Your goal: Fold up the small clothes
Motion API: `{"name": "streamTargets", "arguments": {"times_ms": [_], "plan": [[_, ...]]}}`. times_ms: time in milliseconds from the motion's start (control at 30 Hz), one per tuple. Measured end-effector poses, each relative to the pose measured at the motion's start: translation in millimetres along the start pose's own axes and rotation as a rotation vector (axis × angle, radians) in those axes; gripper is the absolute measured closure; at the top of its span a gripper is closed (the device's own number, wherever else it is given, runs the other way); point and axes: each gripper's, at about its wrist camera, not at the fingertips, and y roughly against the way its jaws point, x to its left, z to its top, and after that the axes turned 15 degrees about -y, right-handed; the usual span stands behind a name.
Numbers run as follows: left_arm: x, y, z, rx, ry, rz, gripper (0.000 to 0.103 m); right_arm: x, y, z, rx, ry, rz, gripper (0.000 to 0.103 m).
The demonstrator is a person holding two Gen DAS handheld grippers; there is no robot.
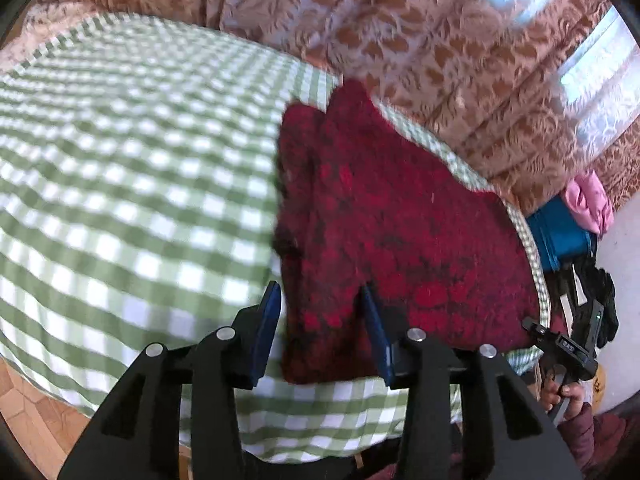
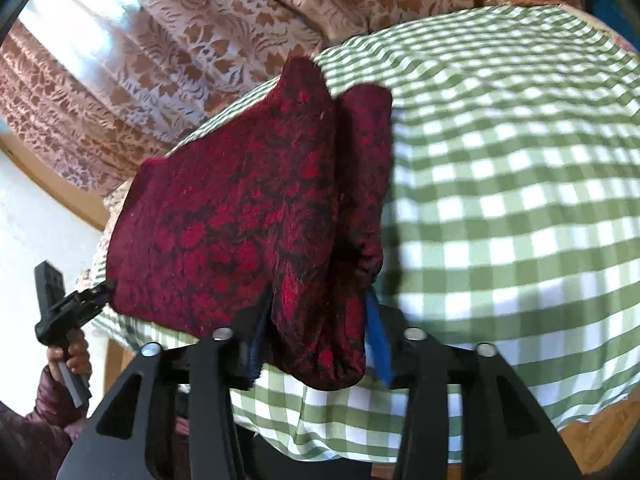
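A dark red garment with a black pattern lies on the green-and-white checked tablecloth, reaching the table's right edge. My left gripper has the garment's near left corner filling the gap between its blue pads. The right gripper shows small at the garment's near right corner. In the right wrist view, my right gripper is shut on a thick bunched fold of the garment, which overlaps both pads. The left gripper touches the far corner. The near edge runs straight between both grippers.
Patterned brown curtains hang behind the table, with a bright window. Blue cloth and pink cloth are piled beyond the right edge. A hand in a maroon sleeve holds the left gripper. Wooden floor shows below the tablecloth.
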Motion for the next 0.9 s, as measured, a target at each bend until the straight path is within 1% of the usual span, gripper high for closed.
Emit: {"name": "streamTargets", "arguments": {"times_ms": [67,100,133,167,200,233,267,300,367,400,433,467,533,600,667,700,733,767,800,867,900], "plan": [[2.5,6.0,10.8,-0.037,-0.006,0.005,0.061,10.5,6.7,7.7,-0.03,0.023,-0.019,0.052],[4.6,6.7,16.6,-0.047,-0.004,0.007,0.06,16.3,7.6,10.2,-0.044,0.037,-0.033,0.048],[6.4,6.2,22.1,-0.056,0.0,0.014,0.06,23.6,7.3,12.9,-0.058,0.048,-0.045,0.036],[8.5,4.0,29.7,-0.062,0.006,0.017,0.06,33.3,5.3,16.0,-0.076,0.057,-0.054,0.028],[8.9,1.7,36.1,-0.065,0.011,0.023,0.06,42.0,2.4,18.5,-0.091,0.069,-0.065,0.028],[10.4,-2.1,45.4,-0.064,0.02,0.038,0.059,53.9,-2.2,20.3,-0.108,0.099,-0.098,0.026],[12.0,-6.5,53.8,-0.06,0.026,0.045,0.059,58.8,-5.7,21.7,-0.106,0.119,-0.125,0.021],[11.9,-9.1,58.7,-0.054,0.034,0.049,0.058,61.5,-10.0,22.6,-0.085,0.151,-0.163,0.019],[12.3,-15.8,70.5,-0.05,0.036,0.058,0.057,57.8,-19.8,20.2,-0.019,0.202,-0.256,0.019],[11.5,-19.1,74.4,-0.045,0.028,0.062,0.054,51.2,-20.8,18.3,0.005,0.195,-0.272,0.02],[10.6,-22.6,76.6,-0.036,0.024,0.066,0.052,46.0,-20.5,16.4,0.025,0.186,-0.268,0.029],[8.9,-29.4,79.5,-0.019,0.021,0.061,0.052,37.4,-17.3,13.8,0.046,0.17,-0.254,0.032],[6.6,-37.9,80.3,-0.003,0.02,0.047,0.05,26.9,-11.2,12.8,0.05,0.117,-0.211,0.032],[3.2,-39.2,76.6,0.001,0.022,0.037,0.047,16.3,-6.8,18.0,0.034,0.036,-0.139,0.032],[-1.7,-37.6,68.1,0.004,0.006,0.028,0.045,11.3,-9.4,20.0,0.036,0.013,-0.096,0.032],[-3.1,-35.9,63.4,0.004,-0.004,0.036,0.044,14.0,-14.7,18.5,0.041,0.016,-0.1,0.034],[-4.0,-33.8,56.3,0.004,-0.014,0.044,0.044,13.0,-20.5,18.1,0.051,0.018,-0.109,0.041],[-3.4,-32.6,51.3,0.006,-0.016,0.042,0.044,10.0,-27.4,17.9,0.065,0.01,-0.111,0.053],[-2.0,-32.0,46.3,0.012,-0.013,0.037,0.044,7.4,-31.0,16.5,0.072,0.002,-0.11,0.057],[0.9,-32.2,37.8,0.027,-0.007,0.046,0.043,7.2,-30.6,10.6,0.076,0.015,-0.107,0.073],[1.3,-31.5,35.2,0.03,-0.005,0.053,0.043,8.6,-26.3,8.1,0.081,0.026,-0.105,0.075]]}}
